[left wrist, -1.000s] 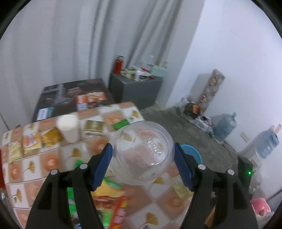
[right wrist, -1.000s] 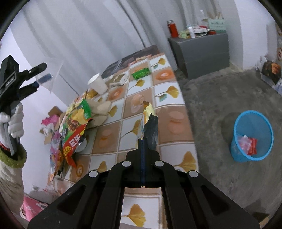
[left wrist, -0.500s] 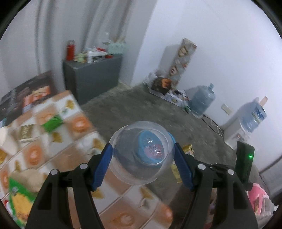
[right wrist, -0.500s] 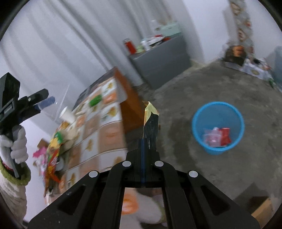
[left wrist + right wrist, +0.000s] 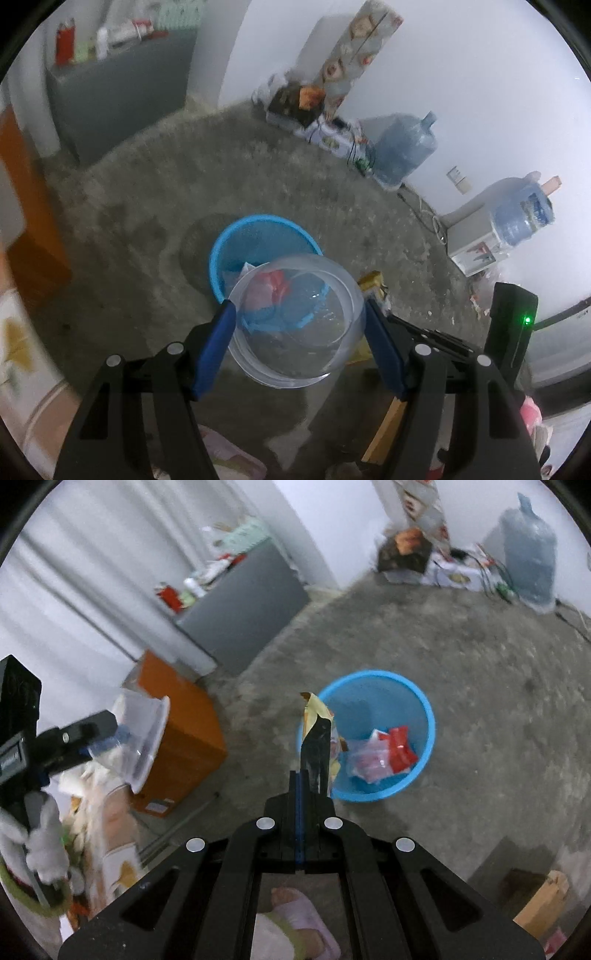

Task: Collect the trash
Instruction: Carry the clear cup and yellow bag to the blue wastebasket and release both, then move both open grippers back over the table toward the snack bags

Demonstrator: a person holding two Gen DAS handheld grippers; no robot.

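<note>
— What do you see along your left tongs?

— My left gripper (image 5: 297, 332) has its two blue pads spread wide and pressed on either side of one clear plastic cup (image 5: 295, 321), low in the middle of the frame. Just behind it, on the grey floor, stands one blue bin (image 5: 258, 236), and through the cup I make out pink and red wrappers inside it. Two big water bottles (image 5: 404, 147) sit at the right, along the white wall. One grey cabinet (image 5: 122, 85) is at the upper left.

— And along the right tongs?

— My right gripper (image 5: 301, 786) is pressed together, pinching one snack wrapper (image 5: 317, 734), yellow and black, that stands up at the centre of the frame. The same single bin (image 5: 417, 701) sits just right of it on the floor, with a few red and pink packets (image 5: 384, 753) at its bottom; I can't count them exactly. At the left edge I see my other gripper (image 5: 107, 734) with the cup (image 5: 142, 734), held in one white-gloved hand (image 5: 40, 845). One orange box (image 5: 181, 731) stands behind it.
</note>
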